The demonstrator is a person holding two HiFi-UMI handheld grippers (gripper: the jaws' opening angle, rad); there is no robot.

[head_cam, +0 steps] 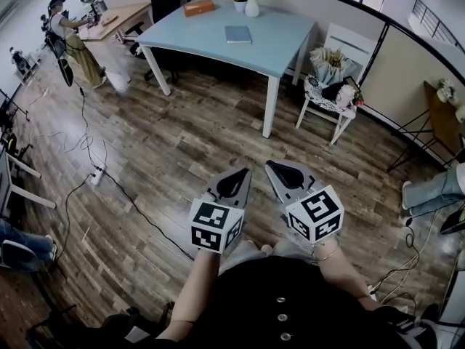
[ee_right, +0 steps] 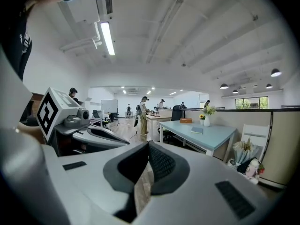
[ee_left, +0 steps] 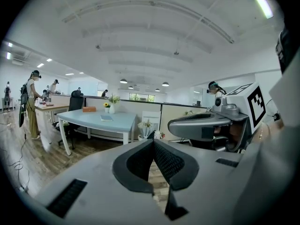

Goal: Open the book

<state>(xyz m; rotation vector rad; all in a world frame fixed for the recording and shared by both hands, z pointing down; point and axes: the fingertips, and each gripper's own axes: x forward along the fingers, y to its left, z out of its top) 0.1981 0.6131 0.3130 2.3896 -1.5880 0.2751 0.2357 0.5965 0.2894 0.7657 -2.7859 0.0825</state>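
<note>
A closed blue-grey book (head_cam: 237,34) lies flat on the light blue table (head_cam: 283,49) far across the room; it also shows small in the left gripper view (ee_left: 106,118) and the right gripper view (ee_right: 197,131). My left gripper (head_cam: 245,171) and right gripper (head_cam: 268,164) are held side by side close to my body, above the wooden floor and well short of the table. Both point toward the table. Each one's jaws meet at the tips with nothing between them, as seen for the left gripper (ee_left: 153,141) and the right gripper (ee_right: 149,145).
An orange box (head_cam: 198,7), a white vase of flowers (head_cam: 251,6) and a small sunflower pot (head_cam: 237,1) stand at the table's far edge. A white chair (head_cam: 330,86) holding bouquets stands right of it. Cables and a power strip (head_cam: 96,173) cross the floor at left. A person (head_cam: 69,42) works at a far desk.
</note>
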